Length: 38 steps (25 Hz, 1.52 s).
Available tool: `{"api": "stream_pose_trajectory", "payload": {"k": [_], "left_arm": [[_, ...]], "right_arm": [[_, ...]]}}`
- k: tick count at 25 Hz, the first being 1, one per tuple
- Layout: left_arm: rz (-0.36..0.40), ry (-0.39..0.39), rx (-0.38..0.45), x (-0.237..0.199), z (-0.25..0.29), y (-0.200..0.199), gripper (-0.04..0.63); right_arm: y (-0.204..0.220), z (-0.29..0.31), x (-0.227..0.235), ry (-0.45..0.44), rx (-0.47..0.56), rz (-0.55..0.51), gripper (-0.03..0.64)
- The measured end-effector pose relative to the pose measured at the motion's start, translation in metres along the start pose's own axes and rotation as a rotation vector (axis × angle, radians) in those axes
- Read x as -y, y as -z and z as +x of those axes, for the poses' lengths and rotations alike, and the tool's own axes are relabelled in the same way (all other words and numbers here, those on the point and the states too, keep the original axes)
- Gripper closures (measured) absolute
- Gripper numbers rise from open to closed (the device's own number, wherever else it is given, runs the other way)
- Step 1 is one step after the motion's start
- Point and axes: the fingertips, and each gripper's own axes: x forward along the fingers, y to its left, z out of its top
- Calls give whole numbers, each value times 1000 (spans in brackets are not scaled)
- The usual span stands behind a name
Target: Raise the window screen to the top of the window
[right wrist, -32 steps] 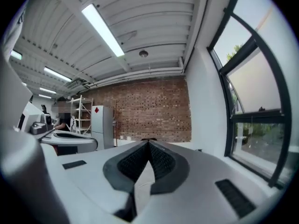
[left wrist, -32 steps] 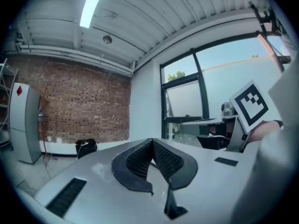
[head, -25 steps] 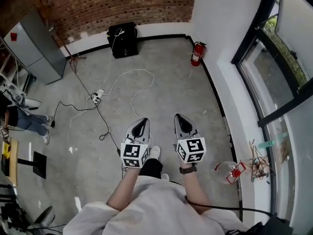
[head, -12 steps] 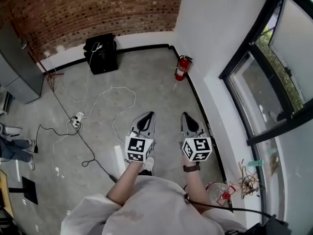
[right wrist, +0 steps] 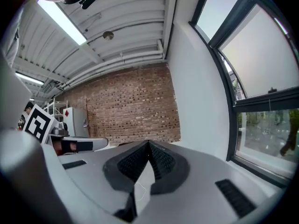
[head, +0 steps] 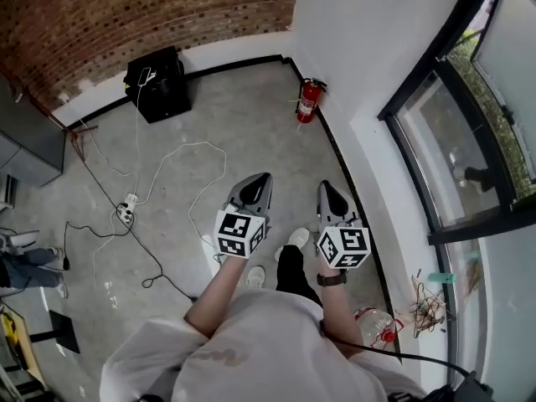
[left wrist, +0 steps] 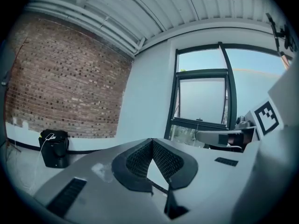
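Left gripper [head: 261, 178]: clenched, jaws pressed together, nothing between them.
Right gripper [head: 326, 186]: clenched too, empty, just beside the left gripper.
Pale grey window screen [left wrist: 201, 99]: inside the black-framed window [head: 481, 221], ahead and to the right of both grippers, well apart.
Red fire extinguisher [head: 308, 100]: on the floor ahead of the right gripper.

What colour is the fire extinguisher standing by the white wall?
The fire extinguisher is red, seen best in the head view.
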Motion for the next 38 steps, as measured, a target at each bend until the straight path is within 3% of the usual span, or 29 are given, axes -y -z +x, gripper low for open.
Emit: {"api": "stream_pose_trajectory", "payload": {"k": [4, 7, 11, 13, 15, 18, 20, 24, 29, 33, 38], "left_arm": [[9, 16, -8, -4, 68, -6, 595], [46, 53, 7, 4, 130, -29, 595], [90, 126, 79, 50, 217, -74, 595], [126, 193, 89, 86, 251, -80, 595], [132, 268, 71, 122, 284, -70, 595], [75, 409, -25, 175, 335, -46, 595], [78, 504, -77, 214, 362, -32, 595], [129, 698, -111, 313, 402, -16, 595], [90, 930, -137, 402, 416, -9, 595], [142, 988, -142, 441, 475, 2, 595], [180, 1043, -116, 492, 560, -10, 595]], "right_arm": [[-15, 45, 53, 13, 31, 34, 620], [-52, 72, 101, 39, 91, 26, 620], [-116, 89, 187, 86, 187, -44, 620], [-127, 82, 228, 134, 211, -55, 620], [-118, 68, 269, 202, 203, -50, 620], [-90, 47, 323, 269, 163, 38, 620], [-79, 20, 355, 332, 169, 79, 620], [-63, -55, 437, 553, 209, 139, 620], [-27, -121, 505, 802, 222, 214, 620], [-26, -128, 556, 877, 226, 195, 620], [-60, -115, 638, 904, 183, 136, 620]]}}
